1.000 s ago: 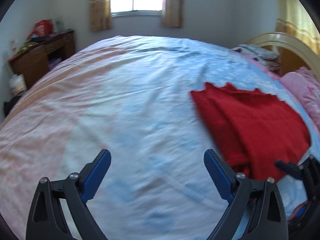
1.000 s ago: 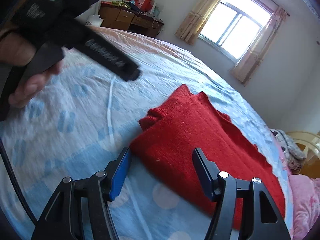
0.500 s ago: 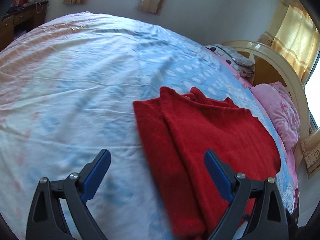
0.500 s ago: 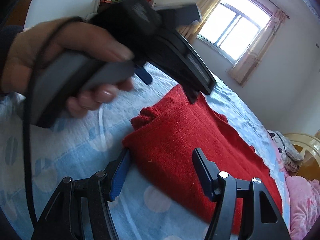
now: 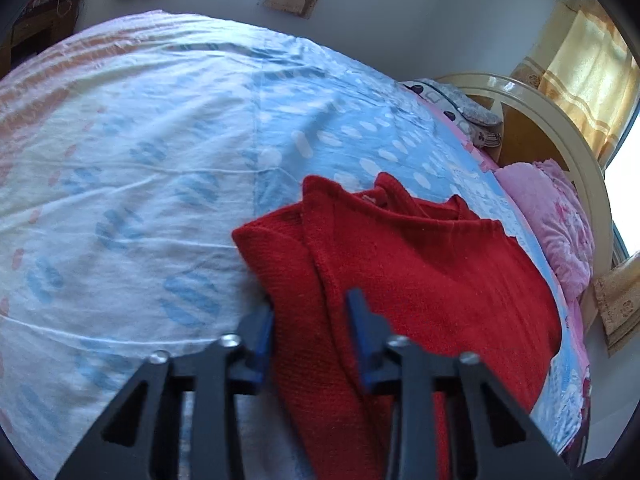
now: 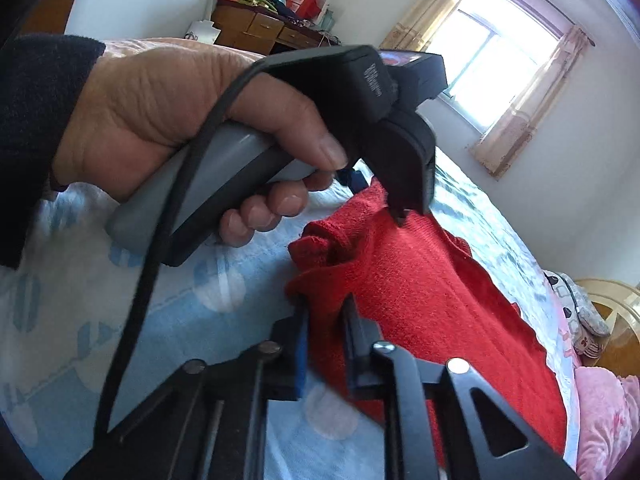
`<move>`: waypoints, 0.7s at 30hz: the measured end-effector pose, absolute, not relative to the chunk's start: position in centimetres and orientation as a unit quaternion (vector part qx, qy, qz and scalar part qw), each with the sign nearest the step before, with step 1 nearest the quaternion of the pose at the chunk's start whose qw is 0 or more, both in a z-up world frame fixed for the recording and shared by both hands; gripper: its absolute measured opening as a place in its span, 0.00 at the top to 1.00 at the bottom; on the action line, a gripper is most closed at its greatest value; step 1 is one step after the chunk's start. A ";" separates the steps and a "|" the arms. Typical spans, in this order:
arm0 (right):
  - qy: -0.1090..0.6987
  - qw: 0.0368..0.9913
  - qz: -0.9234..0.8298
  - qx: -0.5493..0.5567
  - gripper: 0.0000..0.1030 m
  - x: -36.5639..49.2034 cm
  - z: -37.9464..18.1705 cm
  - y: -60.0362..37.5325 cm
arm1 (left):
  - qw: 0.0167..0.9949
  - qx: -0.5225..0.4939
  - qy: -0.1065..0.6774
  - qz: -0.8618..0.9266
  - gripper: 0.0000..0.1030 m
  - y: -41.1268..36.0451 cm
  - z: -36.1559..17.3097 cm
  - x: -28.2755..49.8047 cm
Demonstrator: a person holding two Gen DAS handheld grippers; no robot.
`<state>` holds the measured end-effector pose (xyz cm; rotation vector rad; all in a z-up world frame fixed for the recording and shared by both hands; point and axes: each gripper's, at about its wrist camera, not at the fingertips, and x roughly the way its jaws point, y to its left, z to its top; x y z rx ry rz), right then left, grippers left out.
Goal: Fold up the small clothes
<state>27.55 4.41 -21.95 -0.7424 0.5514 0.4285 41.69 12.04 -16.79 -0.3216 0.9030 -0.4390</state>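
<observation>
The left tongs (image 6: 384, 196) hide the far corner of the red sweater (image 6: 432, 300).

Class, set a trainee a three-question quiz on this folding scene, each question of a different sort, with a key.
1. True or false: the left claw grips the red sweater.
2. The sweater lies on: A) a desk B) the bedsheet C) a chair?
3. Fill in: the right claw is shut on the sweater's ____ edge.

Key: 1 true; 2 B; 3 folded.
</observation>
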 end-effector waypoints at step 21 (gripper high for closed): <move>0.227 0.928 0.148 -0.255 0.93 26.9 -15.4 -4.1 | 0.848 -0.230 0.405 -0.253 0.84 8.3 -10.3 42.4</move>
